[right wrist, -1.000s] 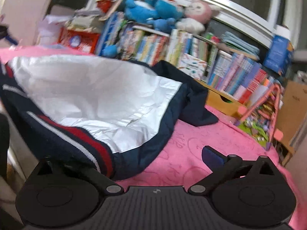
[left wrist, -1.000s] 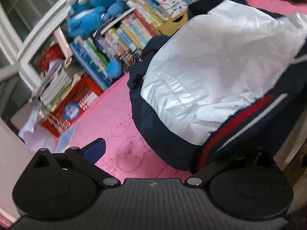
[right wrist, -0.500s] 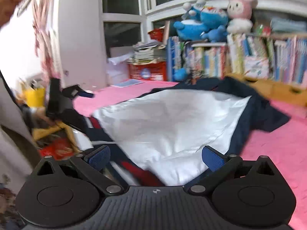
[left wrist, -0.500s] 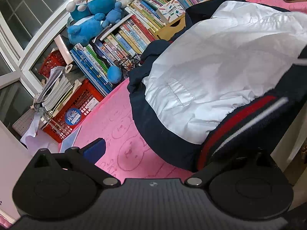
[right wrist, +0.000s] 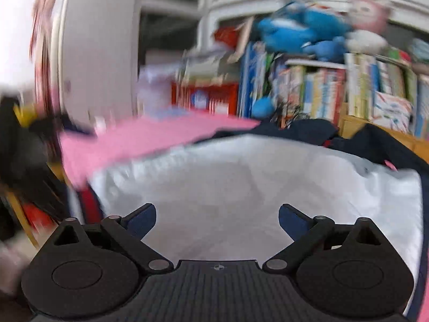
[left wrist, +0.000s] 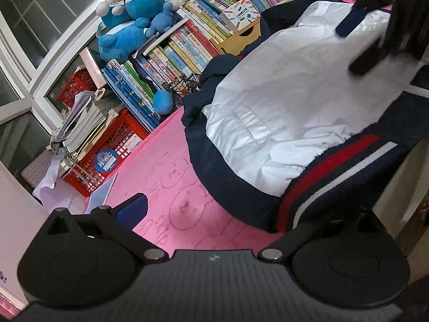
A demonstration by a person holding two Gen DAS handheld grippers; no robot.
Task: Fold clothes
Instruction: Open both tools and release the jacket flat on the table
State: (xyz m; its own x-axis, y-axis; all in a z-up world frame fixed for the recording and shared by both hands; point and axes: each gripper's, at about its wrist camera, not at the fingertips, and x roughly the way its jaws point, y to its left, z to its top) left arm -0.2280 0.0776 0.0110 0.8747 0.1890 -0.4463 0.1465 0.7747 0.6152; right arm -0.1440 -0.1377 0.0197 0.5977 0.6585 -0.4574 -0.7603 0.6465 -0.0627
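Left gripper jaws wide, hem of jacket over right finger, grip unclear; right gripper wide open, empty above white lining; jacket may slide off pink mat

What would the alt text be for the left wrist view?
A navy jacket with white lining and a red and white striped hem lies on a pink cover, the left gripper at its hem. The right gripper hovers open over the lining; books and blue plush toys stand behind.
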